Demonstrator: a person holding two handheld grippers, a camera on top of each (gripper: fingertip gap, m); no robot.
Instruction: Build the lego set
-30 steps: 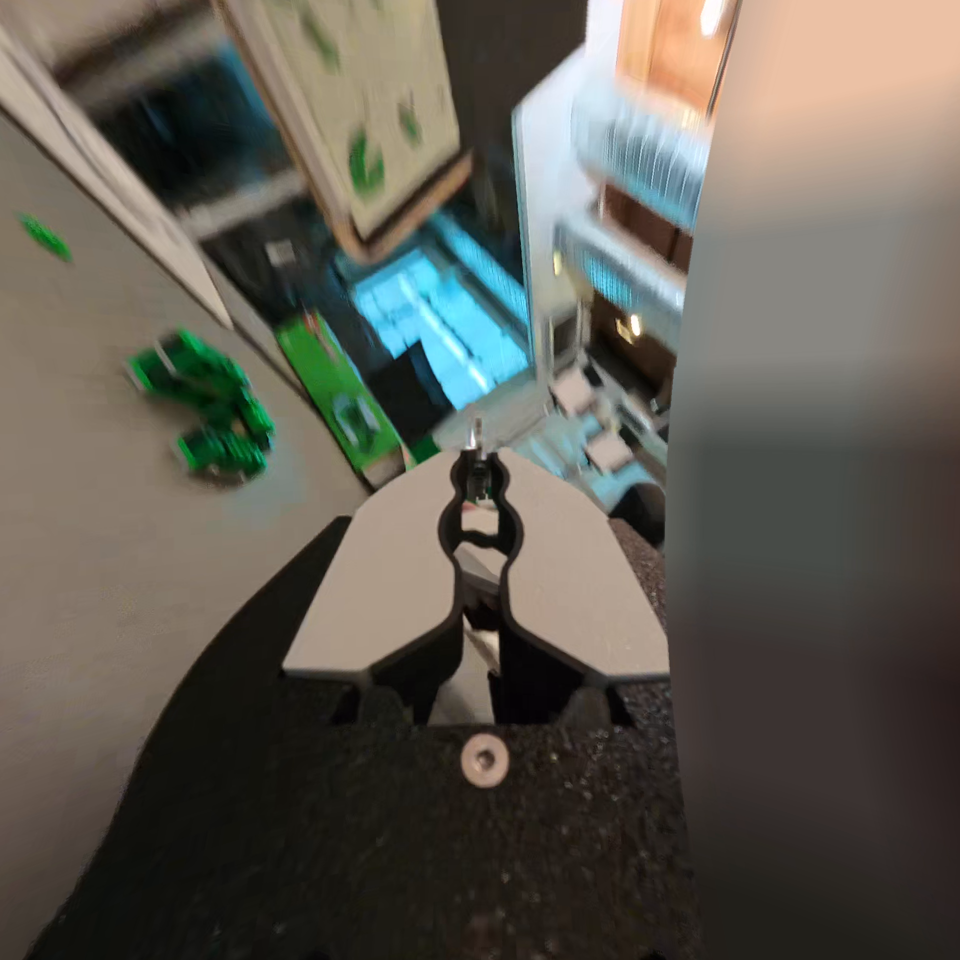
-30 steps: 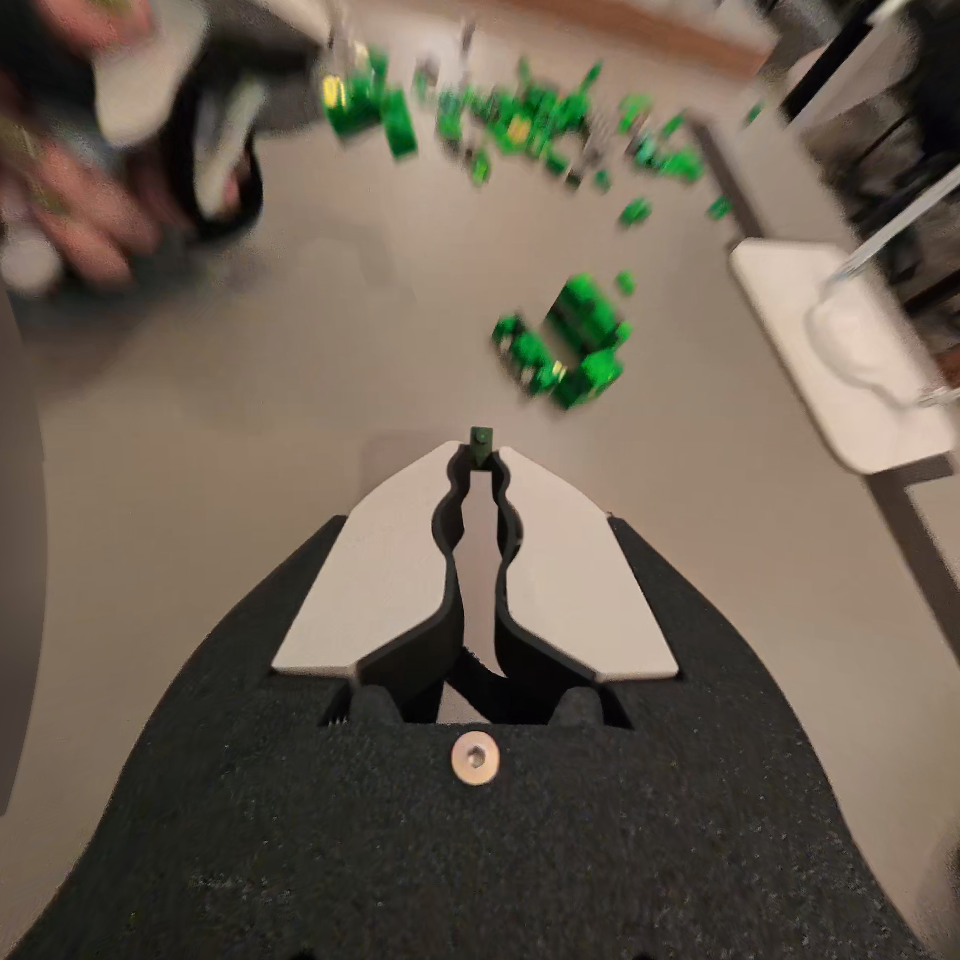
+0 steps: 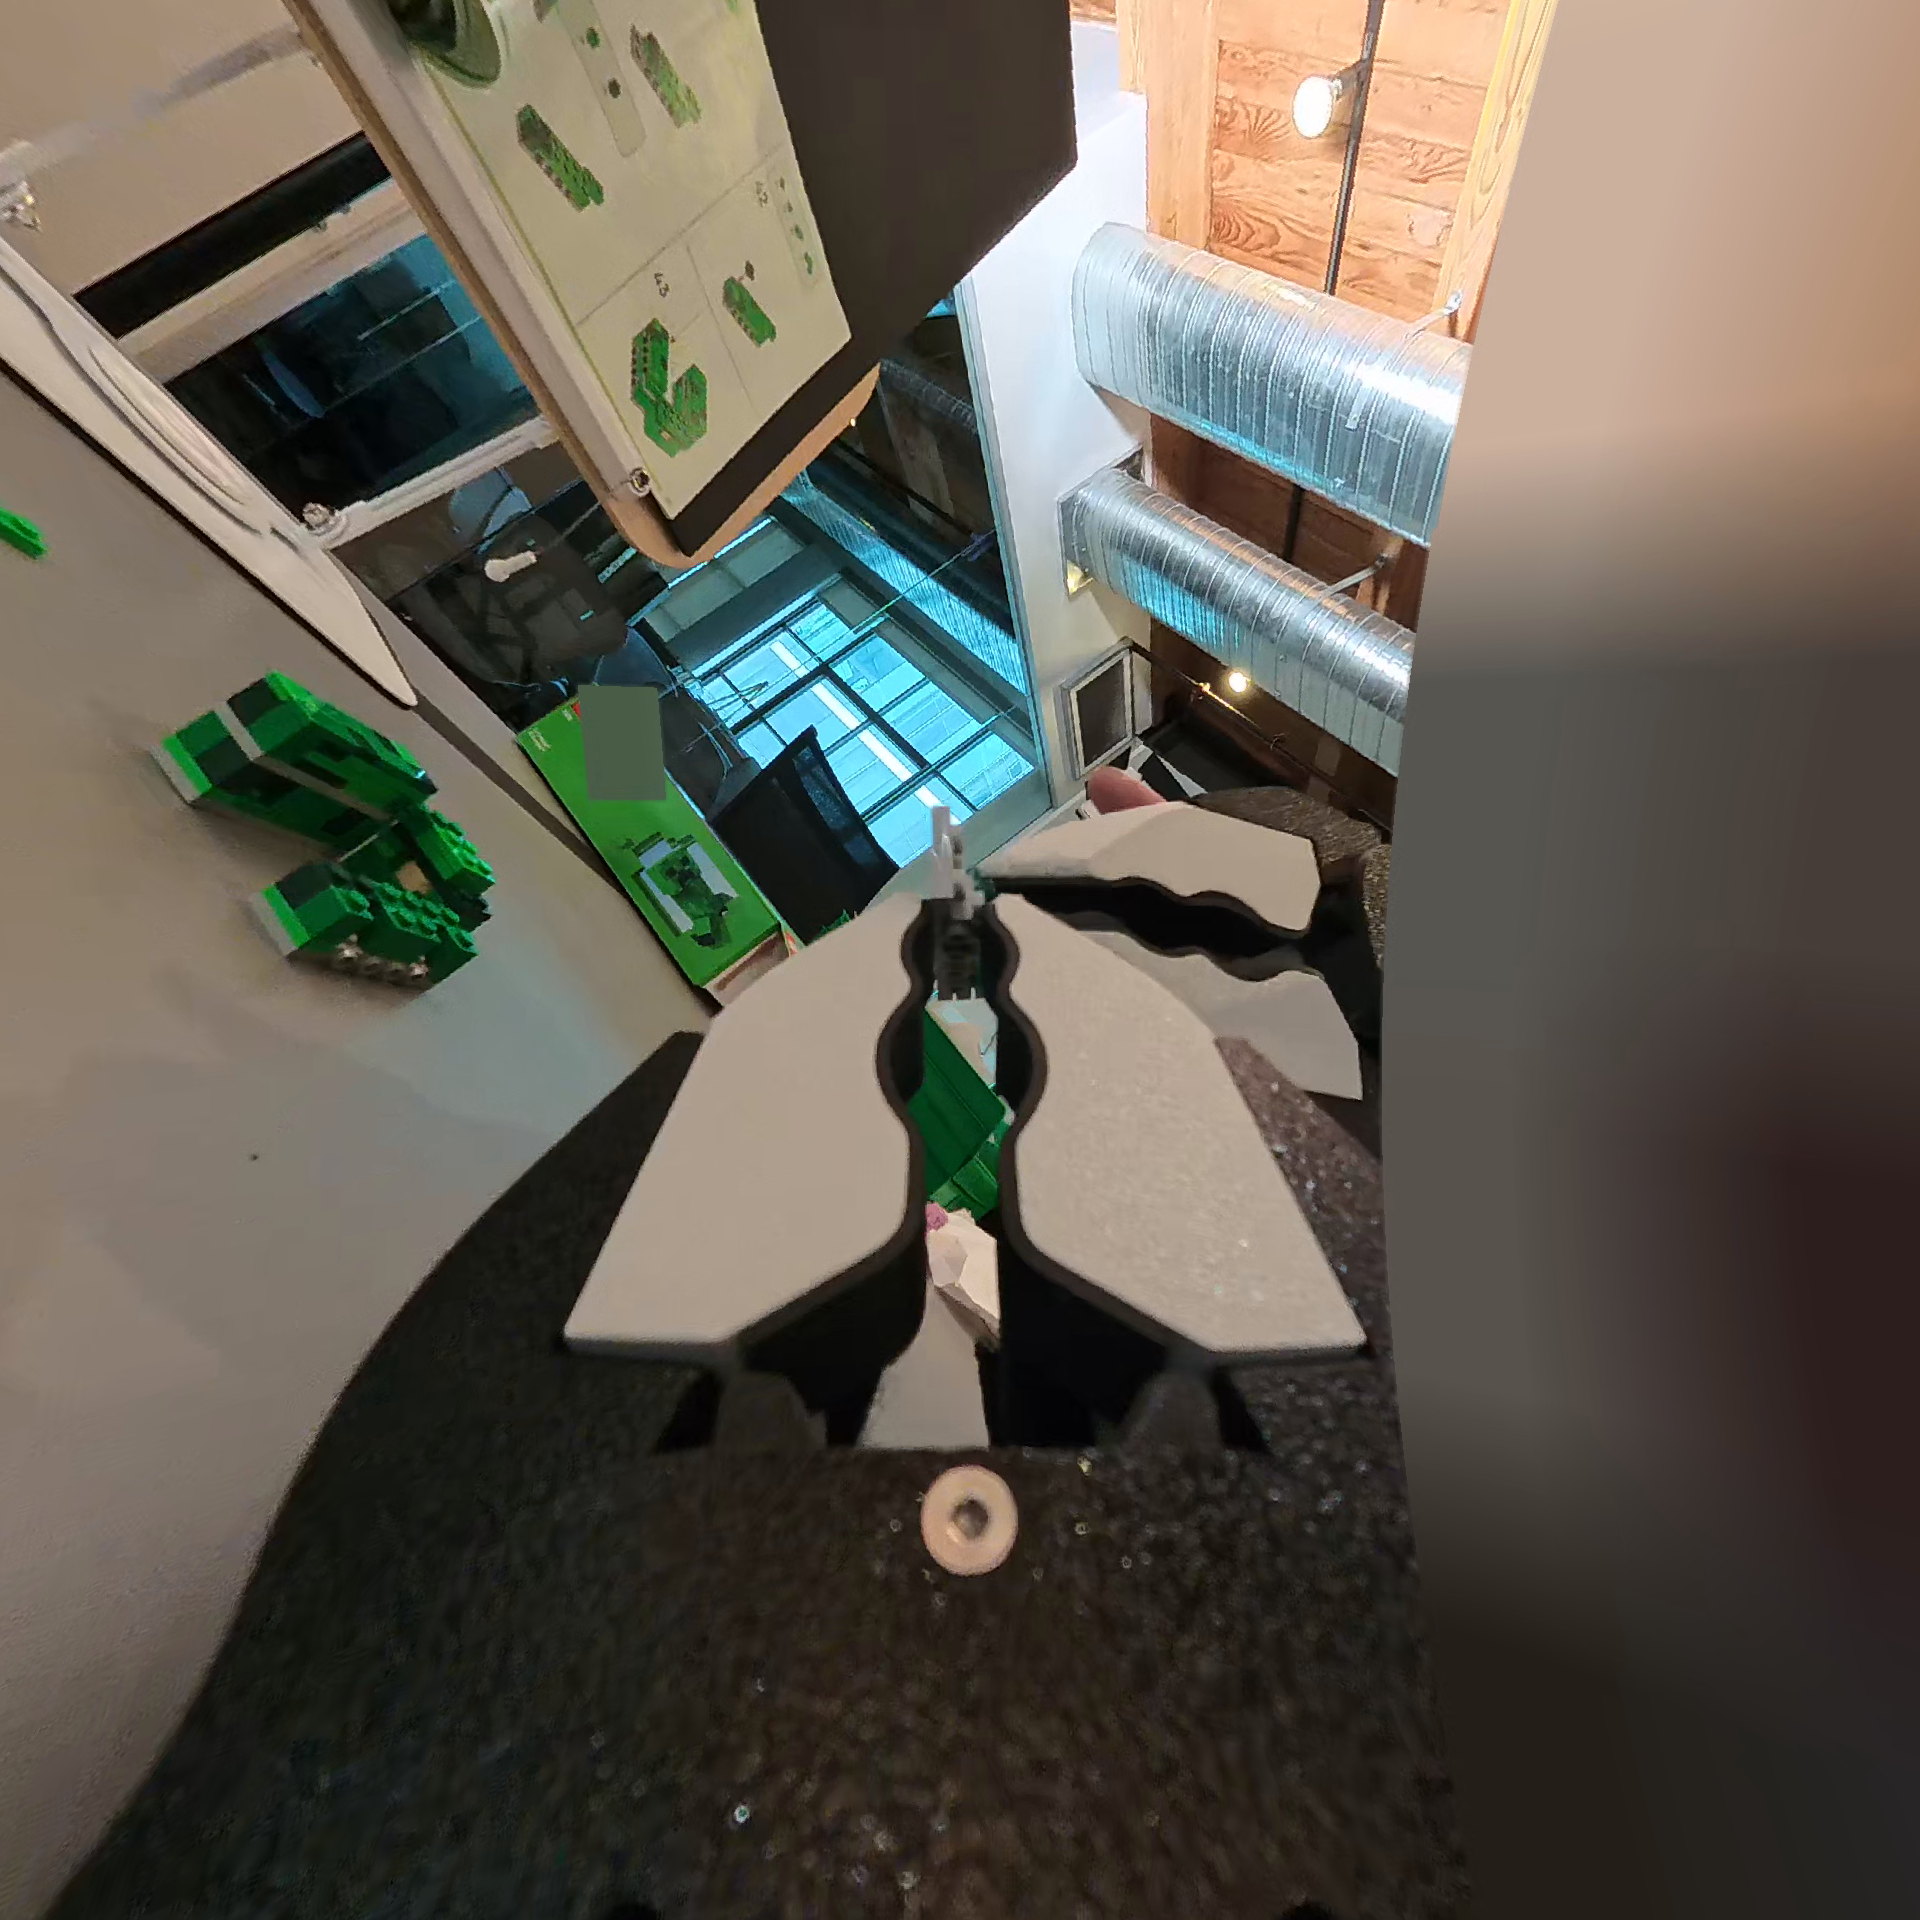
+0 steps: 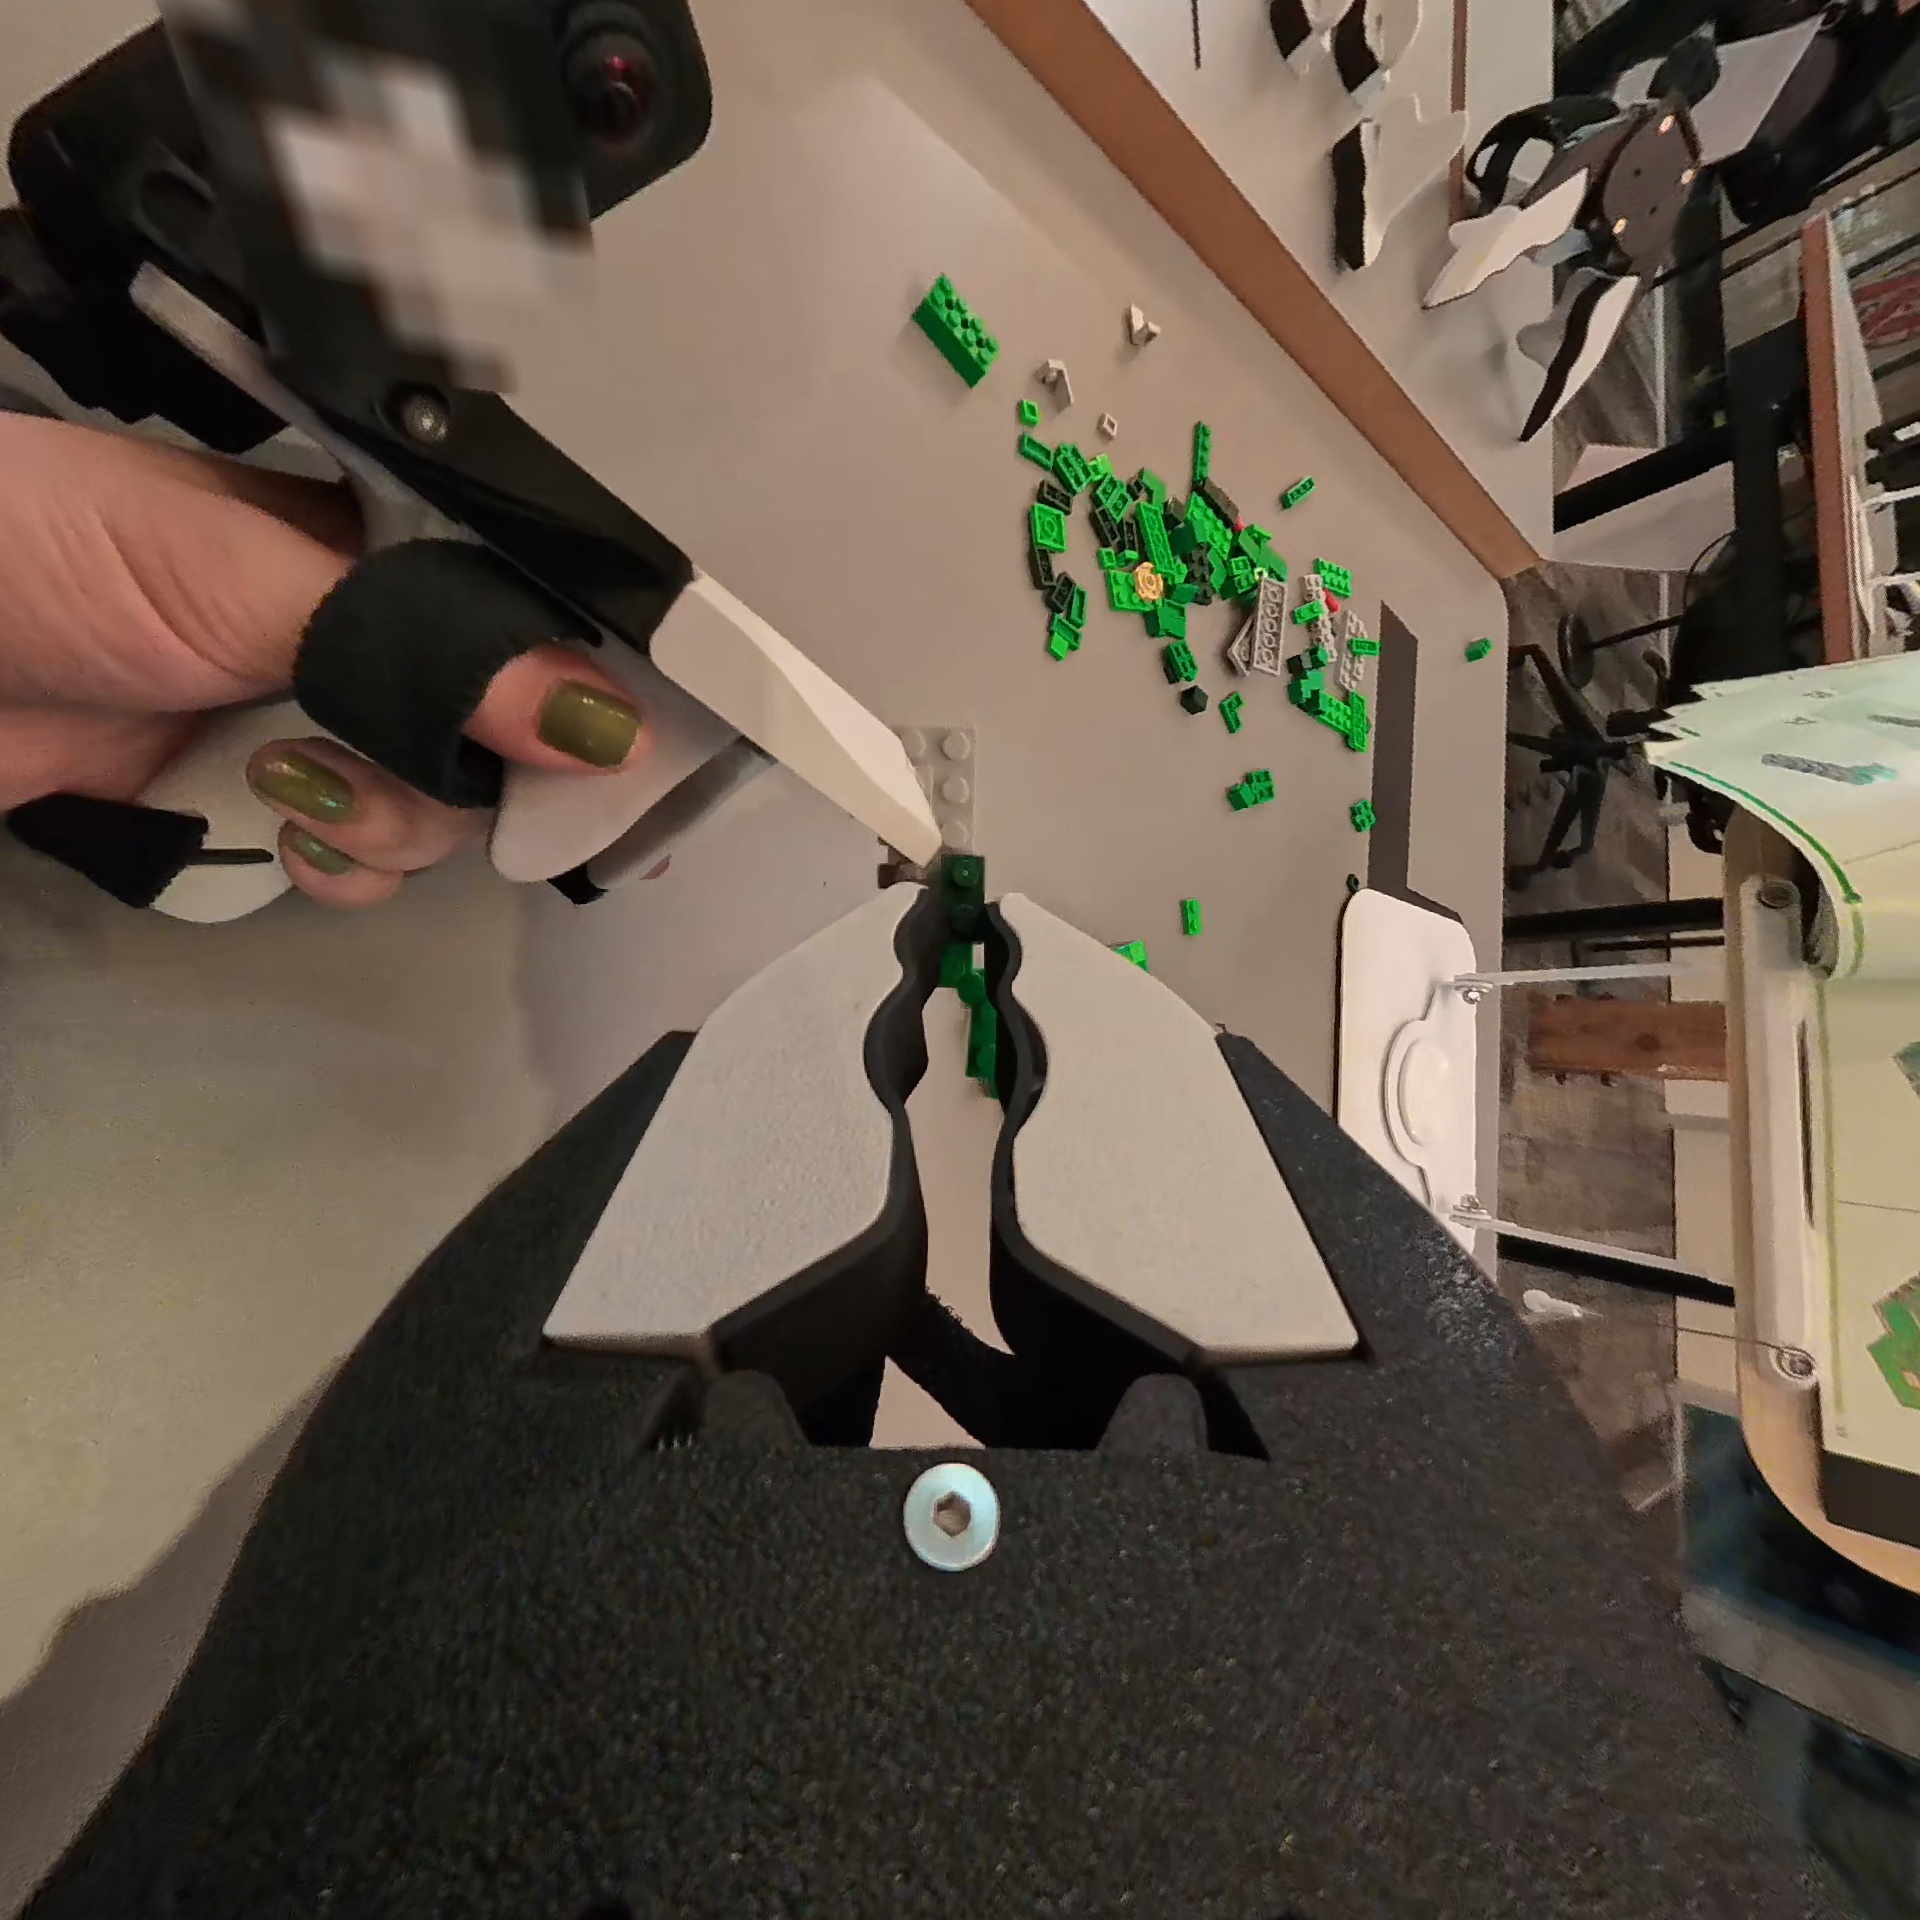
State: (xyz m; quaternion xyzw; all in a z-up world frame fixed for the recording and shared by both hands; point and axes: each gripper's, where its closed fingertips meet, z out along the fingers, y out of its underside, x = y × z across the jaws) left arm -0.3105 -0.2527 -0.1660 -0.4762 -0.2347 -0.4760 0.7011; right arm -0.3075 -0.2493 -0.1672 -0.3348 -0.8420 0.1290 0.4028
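Dark green plate [image 4: 962,883] pinched by right hand-held gripper [image 4: 961,902]; left hand-held gripper [image 3: 951,904], tips meeting it, clamps a grey plate [image 4: 951,774].

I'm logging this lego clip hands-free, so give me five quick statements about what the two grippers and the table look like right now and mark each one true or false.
1. The right gripper is shut on a small dark green piece. True.
2. The left gripper is wide open and holds nothing. False: its jaws are closed on a small light grey piece.
3. The two grippers' tips meet above the table. True.
4. The loose brick pile is mostly red. False: it is mostly green, with a few grey pieces.
5. A partly built green model lies on the table in the left wrist view. True.
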